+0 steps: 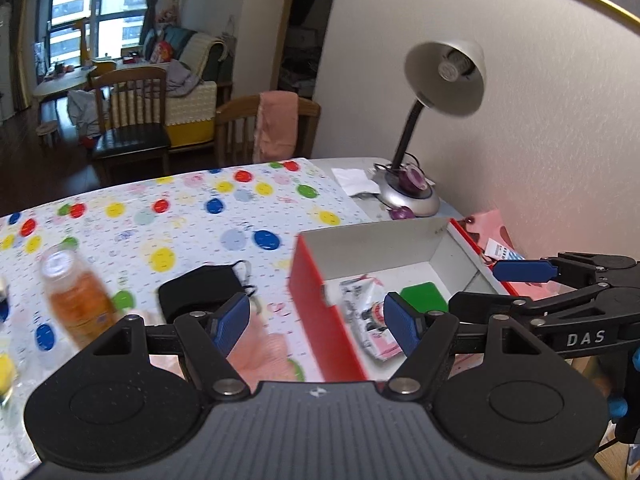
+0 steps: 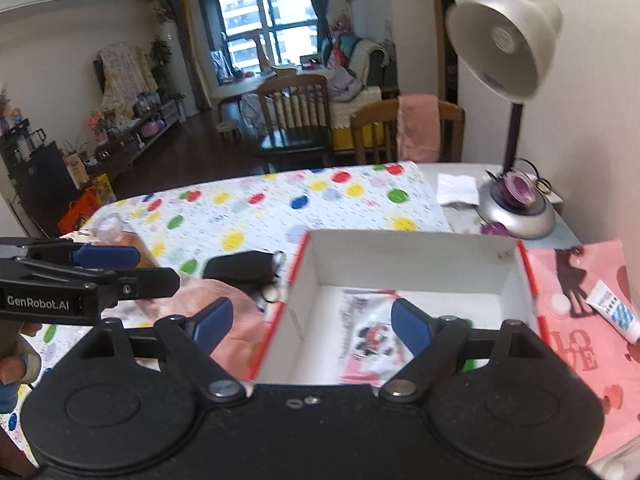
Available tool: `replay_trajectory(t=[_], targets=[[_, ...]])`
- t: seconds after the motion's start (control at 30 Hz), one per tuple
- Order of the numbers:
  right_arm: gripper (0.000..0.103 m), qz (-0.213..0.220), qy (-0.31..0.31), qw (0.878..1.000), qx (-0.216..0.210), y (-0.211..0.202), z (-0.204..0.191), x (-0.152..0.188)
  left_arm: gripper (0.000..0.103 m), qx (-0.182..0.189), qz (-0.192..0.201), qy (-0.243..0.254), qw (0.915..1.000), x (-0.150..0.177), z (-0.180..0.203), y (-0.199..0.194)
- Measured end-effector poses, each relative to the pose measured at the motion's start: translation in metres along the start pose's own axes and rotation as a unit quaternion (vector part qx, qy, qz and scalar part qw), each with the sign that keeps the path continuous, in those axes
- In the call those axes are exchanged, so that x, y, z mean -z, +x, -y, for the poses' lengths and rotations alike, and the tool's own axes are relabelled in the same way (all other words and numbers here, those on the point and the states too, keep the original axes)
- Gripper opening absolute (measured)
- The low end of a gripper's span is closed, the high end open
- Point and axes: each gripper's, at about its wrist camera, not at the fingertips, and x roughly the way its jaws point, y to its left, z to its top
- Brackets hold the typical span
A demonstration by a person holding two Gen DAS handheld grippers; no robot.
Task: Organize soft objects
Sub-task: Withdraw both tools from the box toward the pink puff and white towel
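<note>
A red cardboard box [image 1: 312,292] [image 2: 400,260] with a white inside stands on the dotted tablecloth. In it lie a printed pink-and-white packet [image 1: 366,312] [image 2: 368,332] and a green item [image 1: 424,296]. Left of the box are a black face mask [image 1: 200,292] [image 2: 240,266] and a crumpled pink cloth [image 1: 264,356] [image 2: 236,320]. My left gripper [image 1: 316,326] [image 2: 132,268] hovers open over the box's left wall, holding nothing. My right gripper [image 2: 312,326] [image 1: 500,286] hangs open above the box, also holding nothing.
A bottle of orange liquid [image 1: 78,300] stands at the left. A desk lamp [image 1: 440,76] [image 2: 504,40] rises behind the box by the wall. A pink printed bag [image 2: 580,360] with a white tube [image 2: 612,312] lies right of the box. Wooden chairs stand beyond the table.
</note>
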Motion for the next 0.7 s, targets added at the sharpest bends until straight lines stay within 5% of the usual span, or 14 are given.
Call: replay_trajectory(t=[0.7], targets=[[0.103,0.003,-0.018,0.999,-0.036,0.026,-0.128,0.019,0.088,-0.104,0.048,-0.063,0.9914,0.077,-0.161,-0.097]])
